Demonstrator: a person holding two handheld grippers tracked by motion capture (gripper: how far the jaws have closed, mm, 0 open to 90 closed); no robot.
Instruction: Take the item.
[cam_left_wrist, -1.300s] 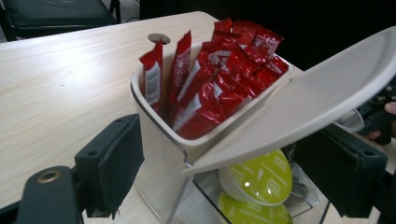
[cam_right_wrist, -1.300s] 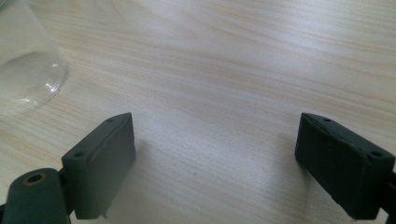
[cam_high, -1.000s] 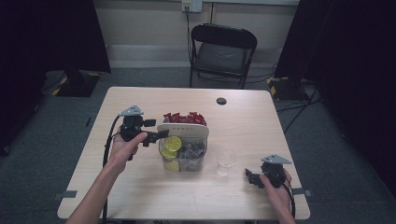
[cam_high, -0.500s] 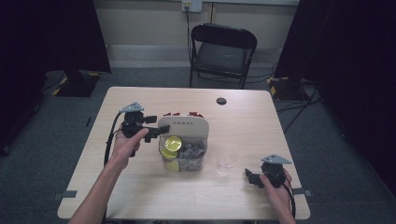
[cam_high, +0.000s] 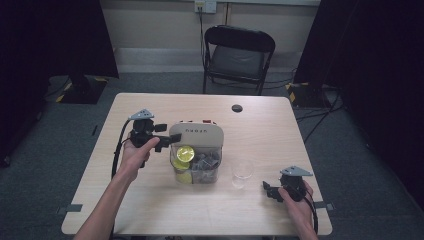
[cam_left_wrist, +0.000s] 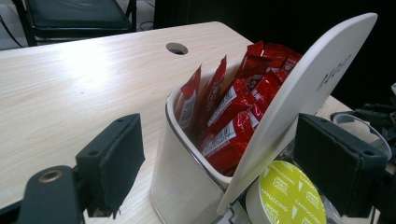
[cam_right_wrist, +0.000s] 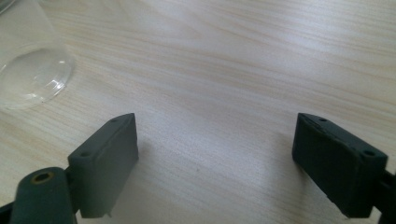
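On the pale wooden table (cam_high: 150, 200), my left gripper (cam_left_wrist: 219, 163) straddles the white plastic organiser's hinged lid (cam_left_wrist: 308, 88), apparently unclamped, jaws just reopening; my right gripper (cam_right_wrist: 215, 158) gapes empty.

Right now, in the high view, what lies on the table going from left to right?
left gripper → white organiser box with its lid tilted up → clear plastic cup → right gripper
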